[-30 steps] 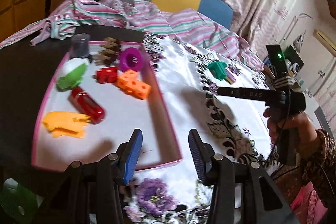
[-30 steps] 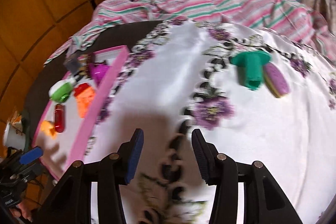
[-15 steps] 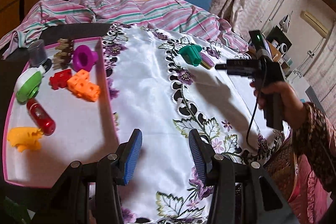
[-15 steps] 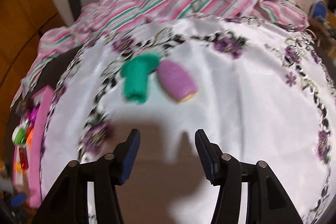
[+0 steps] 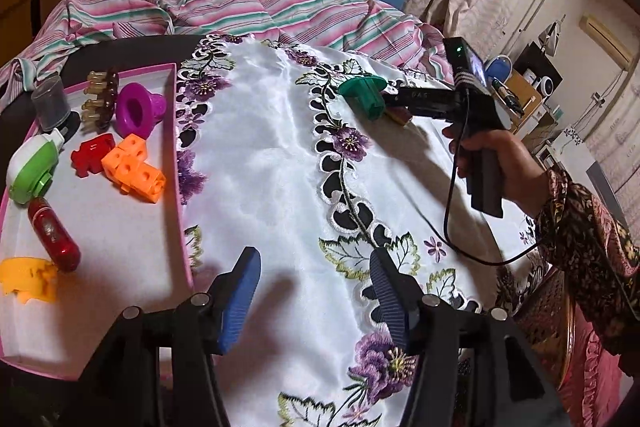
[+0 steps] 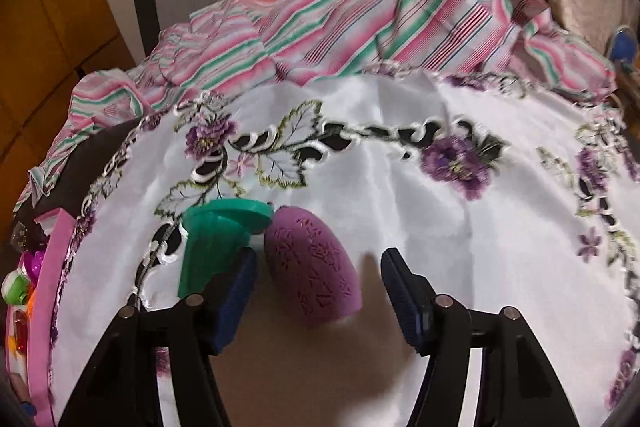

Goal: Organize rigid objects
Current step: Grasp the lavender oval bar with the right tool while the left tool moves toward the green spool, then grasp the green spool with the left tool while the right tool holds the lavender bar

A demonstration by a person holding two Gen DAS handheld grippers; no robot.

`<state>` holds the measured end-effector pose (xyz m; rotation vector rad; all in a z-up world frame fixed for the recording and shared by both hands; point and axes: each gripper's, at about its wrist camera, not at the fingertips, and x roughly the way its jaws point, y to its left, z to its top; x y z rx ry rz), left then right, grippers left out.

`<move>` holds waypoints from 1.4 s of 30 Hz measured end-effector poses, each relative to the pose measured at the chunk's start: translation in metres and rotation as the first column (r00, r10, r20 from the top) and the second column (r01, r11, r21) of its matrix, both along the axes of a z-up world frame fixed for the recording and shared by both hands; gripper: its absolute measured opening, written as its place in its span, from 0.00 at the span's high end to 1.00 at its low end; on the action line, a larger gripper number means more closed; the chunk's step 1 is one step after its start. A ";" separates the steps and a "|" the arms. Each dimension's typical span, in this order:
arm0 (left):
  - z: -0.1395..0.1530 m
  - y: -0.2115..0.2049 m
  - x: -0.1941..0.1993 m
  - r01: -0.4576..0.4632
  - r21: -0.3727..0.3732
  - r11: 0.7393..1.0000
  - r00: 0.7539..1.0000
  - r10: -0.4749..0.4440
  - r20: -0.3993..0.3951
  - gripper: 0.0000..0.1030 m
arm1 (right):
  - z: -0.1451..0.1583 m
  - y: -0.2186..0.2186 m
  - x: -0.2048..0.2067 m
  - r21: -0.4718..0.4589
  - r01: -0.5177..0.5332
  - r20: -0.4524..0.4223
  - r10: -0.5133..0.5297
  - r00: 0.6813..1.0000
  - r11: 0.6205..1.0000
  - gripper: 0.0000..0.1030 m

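My right gripper (image 6: 318, 291) points down at the tabletop with its jaws spread and opening wider; a purple oval piece (image 6: 312, 267) with a cut-out pattern lies on the cloth between them, closer to the left pad, and neither pad presses on it. Touching that piece on its left is a teal flanged piece (image 6: 216, 243), lying on its side, with my left pad just in front of its lower end. Both rest on a white embroidered cloth (image 6: 400, 195) with purple flowers. Further left is the pink edge of a tray (image 6: 54, 267). My left gripper (image 5: 316, 291) hangs over the near part of the cloth, jaws spread and opening, with nothing between them. From its camera the tray (image 5: 176, 131) shows an orange block cluster (image 5: 134, 167), a red capsule (image 5: 52, 233), a magenta cup (image 5: 138, 109) and a green-and-white case (image 5: 32, 167), so I judge most of the sorting done and these two pieces the ones left. The step in hand seems to be picking up the purple piece. Next I would centre the jaws on it, lower a little, and close without nudging the teal piece.
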<state>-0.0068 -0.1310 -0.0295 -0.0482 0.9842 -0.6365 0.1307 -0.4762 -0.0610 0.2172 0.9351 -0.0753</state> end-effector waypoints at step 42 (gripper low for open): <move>-0.025 -0.227 0.173 -0.015 0.136 0.991 1.000 0.016 -0.011 0.38 | -0.010 -0.052 -0.017 -0.012 0.252 -0.228 -0.248 0.942 0.968 0.56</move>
